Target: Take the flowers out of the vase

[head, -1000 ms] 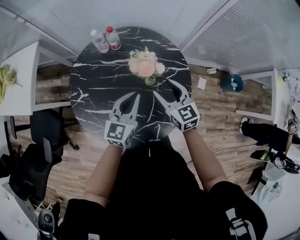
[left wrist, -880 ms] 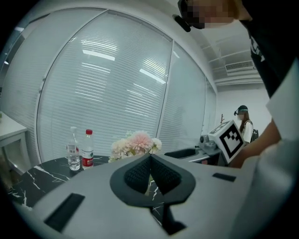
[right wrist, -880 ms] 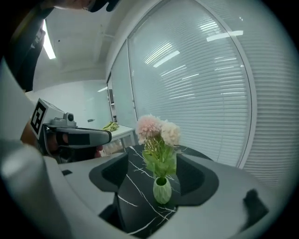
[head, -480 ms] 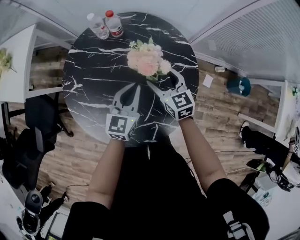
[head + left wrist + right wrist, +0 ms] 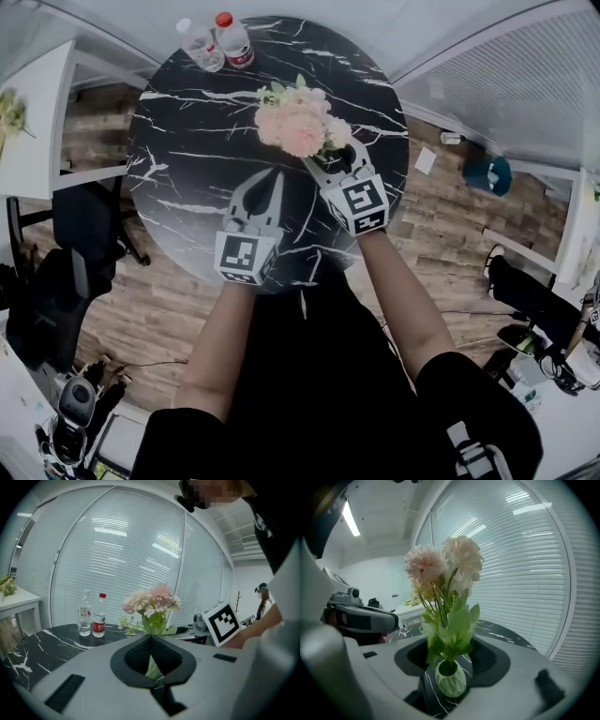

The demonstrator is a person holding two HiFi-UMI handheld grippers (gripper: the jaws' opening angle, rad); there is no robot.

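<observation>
The right gripper [image 5: 334, 159], jaws just narrowed yet apart, has been brought round the vase [image 5: 451, 679] at upper centre, the left gripper [image 5: 277, 178] is held closed, and the flowers [image 5: 295, 122] are not yet drawn out.

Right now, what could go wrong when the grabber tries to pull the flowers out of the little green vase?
1. The right gripper has just been closing, yet its jaws stand apart around the green vase, not the stems of the flowers; a grip there might lift the vase too.
2. The left gripper is shut and short of the vase, so nothing steadies it; pulling could tip it onto the black marble table.
</observation>
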